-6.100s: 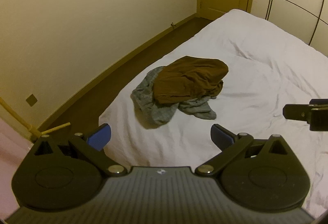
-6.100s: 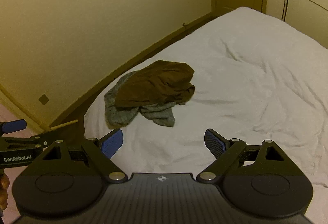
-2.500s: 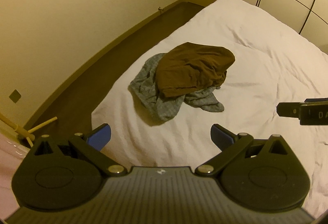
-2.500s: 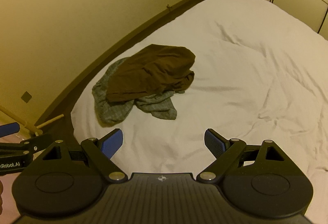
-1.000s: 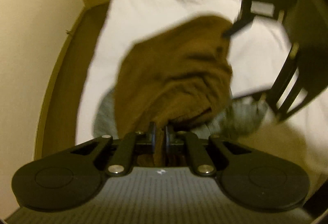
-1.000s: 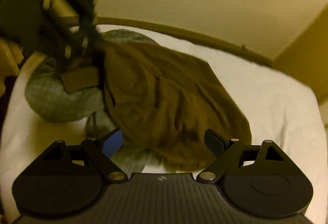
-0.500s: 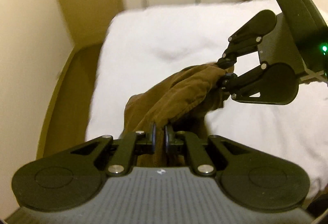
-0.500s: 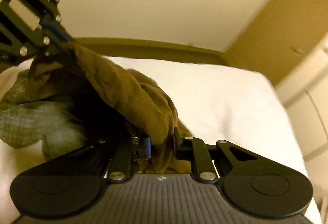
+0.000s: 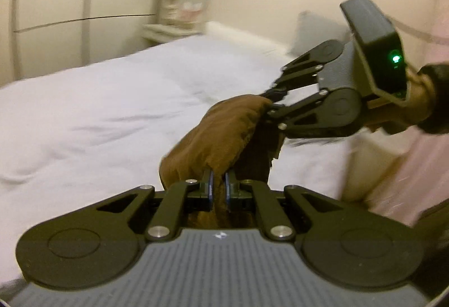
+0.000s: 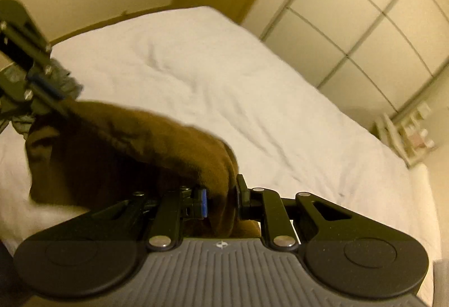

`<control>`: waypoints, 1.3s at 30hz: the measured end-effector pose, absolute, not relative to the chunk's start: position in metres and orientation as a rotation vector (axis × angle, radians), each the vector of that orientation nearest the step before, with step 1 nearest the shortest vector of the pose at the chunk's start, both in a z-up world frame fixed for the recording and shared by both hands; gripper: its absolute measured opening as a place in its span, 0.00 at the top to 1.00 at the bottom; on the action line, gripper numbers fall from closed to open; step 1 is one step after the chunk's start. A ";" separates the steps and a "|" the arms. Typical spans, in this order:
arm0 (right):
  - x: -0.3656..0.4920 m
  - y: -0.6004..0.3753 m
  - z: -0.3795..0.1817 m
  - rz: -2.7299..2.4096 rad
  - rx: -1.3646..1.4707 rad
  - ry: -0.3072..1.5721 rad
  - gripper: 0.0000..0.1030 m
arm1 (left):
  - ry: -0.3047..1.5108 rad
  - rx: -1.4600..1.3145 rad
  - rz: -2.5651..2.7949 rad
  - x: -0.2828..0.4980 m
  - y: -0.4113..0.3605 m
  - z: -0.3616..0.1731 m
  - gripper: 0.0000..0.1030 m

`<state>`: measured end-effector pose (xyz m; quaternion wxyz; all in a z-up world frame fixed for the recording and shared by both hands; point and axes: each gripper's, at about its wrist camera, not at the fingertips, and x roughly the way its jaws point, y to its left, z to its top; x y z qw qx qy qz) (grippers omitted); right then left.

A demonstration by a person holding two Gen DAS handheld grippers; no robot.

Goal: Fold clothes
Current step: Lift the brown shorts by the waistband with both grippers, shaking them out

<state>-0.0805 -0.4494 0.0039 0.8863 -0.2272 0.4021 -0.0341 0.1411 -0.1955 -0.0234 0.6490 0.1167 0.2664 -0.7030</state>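
Brown garment (image 9: 224, 130) hung bunched above the white bed (image 9: 92, 99), left gripper (image 9: 218, 185) clamped at six o'clock, right gripper (image 9: 269, 104) clamped at two o'clock; such thick handfuls could slip during spreading.

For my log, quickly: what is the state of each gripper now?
Left gripper: closed, holding the brown garment.
Right gripper: closed on the same brown garment.

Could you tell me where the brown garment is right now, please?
The brown garment hangs bunched above the white bed, pinched between the left tongs and the right tongs, with the grey garment behind it.
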 end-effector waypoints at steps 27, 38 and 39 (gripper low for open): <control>-0.033 -0.643 -0.185 0.359 -0.326 1.090 0.45 | 1.165 0.496 -0.848 0.096 -0.344 -0.210 0.47; 0.054 -0.498 -0.266 0.990 -0.820 0.939 0.39 | 1.188 0.439 -0.755 0.046 -0.285 -0.227 0.42; 0.059 -0.488 -0.276 1.031 -0.870 0.938 0.39 | 1.200 0.420 -0.739 0.041 -0.279 -0.230 0.42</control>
